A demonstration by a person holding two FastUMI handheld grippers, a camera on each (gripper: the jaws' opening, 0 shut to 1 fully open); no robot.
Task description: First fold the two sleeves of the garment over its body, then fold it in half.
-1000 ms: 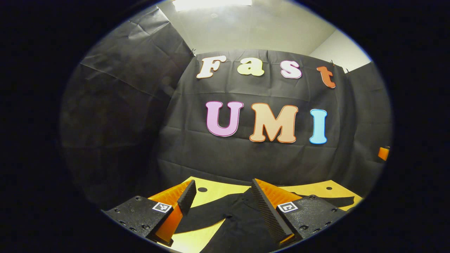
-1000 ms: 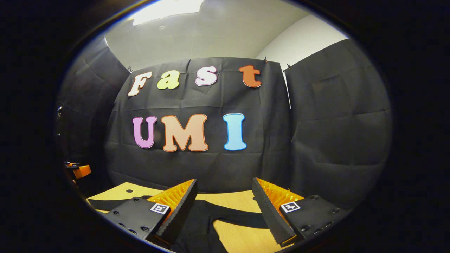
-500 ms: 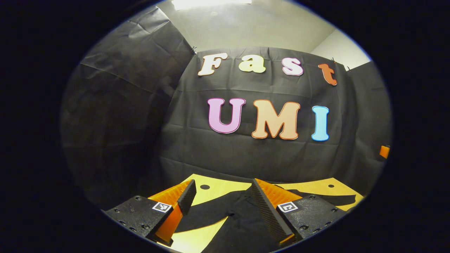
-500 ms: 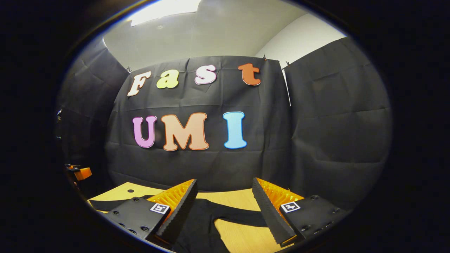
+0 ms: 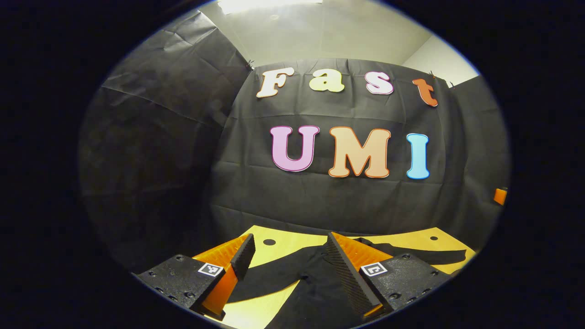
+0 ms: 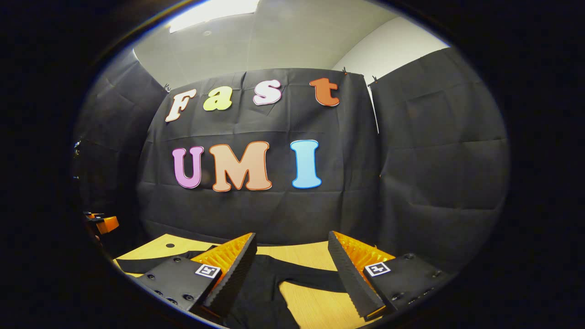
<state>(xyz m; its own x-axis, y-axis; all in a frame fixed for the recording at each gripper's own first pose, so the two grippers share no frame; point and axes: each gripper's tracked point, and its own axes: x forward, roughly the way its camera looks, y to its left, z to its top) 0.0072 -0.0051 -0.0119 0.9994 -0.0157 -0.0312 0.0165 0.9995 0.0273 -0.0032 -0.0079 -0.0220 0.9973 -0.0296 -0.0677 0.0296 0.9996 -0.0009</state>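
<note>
At the bottom of the left gripper view the left gripper [image 5: 285, 265] has its fingers spread apart, holding nothing. Between and beyond them a dark garment [image 5: 315, 278] lies flat on the wooden tabletop [image 5: 283, 242], its lower part cut off. In the right gripper view the right gripper [image 6: 290, 267] is likewise released over the garment [image 6: 260, 288], one sleeve [image 6: 315, 281] stretching right. Black cloth walls [image 6: 434, 160] rise behind, under a pale ceiling [image 6: 283, 41].
</note>
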